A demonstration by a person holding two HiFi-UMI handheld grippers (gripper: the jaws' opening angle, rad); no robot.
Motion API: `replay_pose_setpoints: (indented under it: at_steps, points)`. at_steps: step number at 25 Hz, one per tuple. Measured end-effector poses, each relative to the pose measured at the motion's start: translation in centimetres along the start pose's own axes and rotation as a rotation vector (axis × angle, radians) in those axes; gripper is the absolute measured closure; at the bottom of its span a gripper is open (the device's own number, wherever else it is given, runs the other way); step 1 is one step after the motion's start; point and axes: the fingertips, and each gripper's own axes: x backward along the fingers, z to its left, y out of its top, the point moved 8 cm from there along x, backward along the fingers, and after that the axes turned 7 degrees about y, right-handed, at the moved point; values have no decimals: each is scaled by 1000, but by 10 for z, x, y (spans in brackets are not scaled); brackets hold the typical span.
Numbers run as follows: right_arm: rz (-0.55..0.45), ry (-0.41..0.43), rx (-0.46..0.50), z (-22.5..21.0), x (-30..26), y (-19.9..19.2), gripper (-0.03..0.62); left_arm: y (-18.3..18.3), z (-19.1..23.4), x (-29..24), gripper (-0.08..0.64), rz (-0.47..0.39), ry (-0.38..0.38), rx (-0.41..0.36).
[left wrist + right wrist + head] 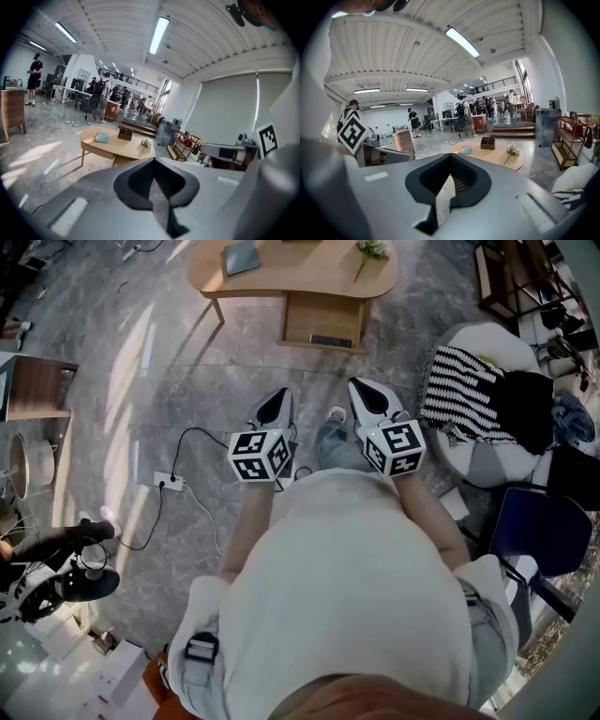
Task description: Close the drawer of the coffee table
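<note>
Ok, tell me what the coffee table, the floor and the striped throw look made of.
Coffee table: light wood or veneer, matte; even warm tan colour.
Floor: polished grey stone or stone-look tile; veining, window glare.
Striped throw: soft knit or woven fabric; it drapes and folds.

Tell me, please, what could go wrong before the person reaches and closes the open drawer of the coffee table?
1. A cable and power strip lie on the floor by the person's left side; a foot could catch them.
2. The drawer of the coffee table stands open; an off-centre push by the shut left gripper or right gripper might skew it.
</note>
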Motion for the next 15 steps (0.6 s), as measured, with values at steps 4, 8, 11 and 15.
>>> replay_pose_setpoints:
  at_steps: [4, 8, 11, 15]
  points:
    - [7, -13, -2, -25, -14, 11, 591, 19, 5, -25, 560, 1, 11, 7]
    - [11, -28, -8, -51, -31, 20, 591, 36, 9, -50, 560, 5, 23, 9]
    - [6, -32, -12, -66, -44, 27, 591, 47, 14, -69, 560, 10, 28, 5]
    - [6, -38, -18, -90, -62, 35, 591, 61, 19, -96, 560, 12, 33, -2]
